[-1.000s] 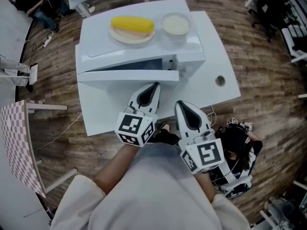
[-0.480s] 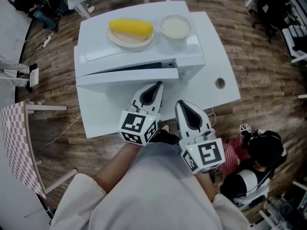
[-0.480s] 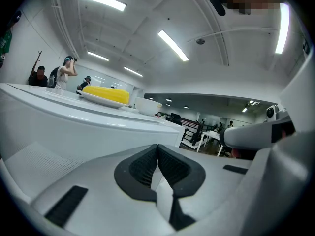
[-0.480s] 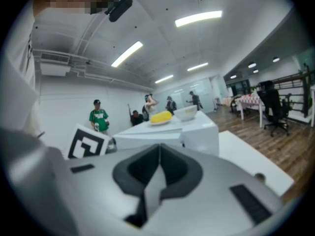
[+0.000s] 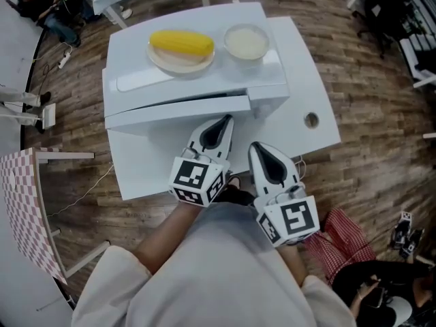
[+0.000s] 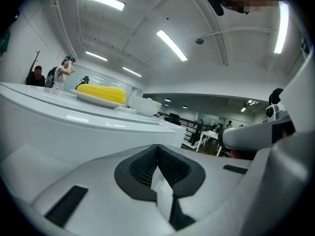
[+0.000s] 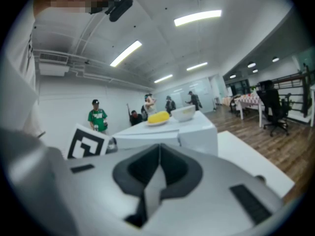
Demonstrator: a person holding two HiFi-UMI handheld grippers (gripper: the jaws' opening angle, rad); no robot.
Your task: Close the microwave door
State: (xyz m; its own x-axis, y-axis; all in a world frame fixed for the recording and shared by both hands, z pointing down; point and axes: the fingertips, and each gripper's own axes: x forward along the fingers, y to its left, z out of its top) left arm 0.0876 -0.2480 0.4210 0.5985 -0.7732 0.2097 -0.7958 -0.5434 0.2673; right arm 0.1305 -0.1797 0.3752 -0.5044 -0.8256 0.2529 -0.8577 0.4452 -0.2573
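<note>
Plainly, the white microwave door (image 5: 177, 109) stands slightly ajar, almost shut.

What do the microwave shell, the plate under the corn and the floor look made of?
Microwave shell: smooth white, faintly glossy, probably painted metal or plastic; soft highlights on top.
Plate: pale beige, matte; ceramic or plastic, cannot tell.
Floor: wood-look planks with grain and seams; solid wood or laminate unclear.

microwave (image 5: 204, 73): white, upright on white table (image 5: 306, 80) | microwave door (image 5: 177, 111): white, ajar, nearly shut, narrow dark gap to body
</note>
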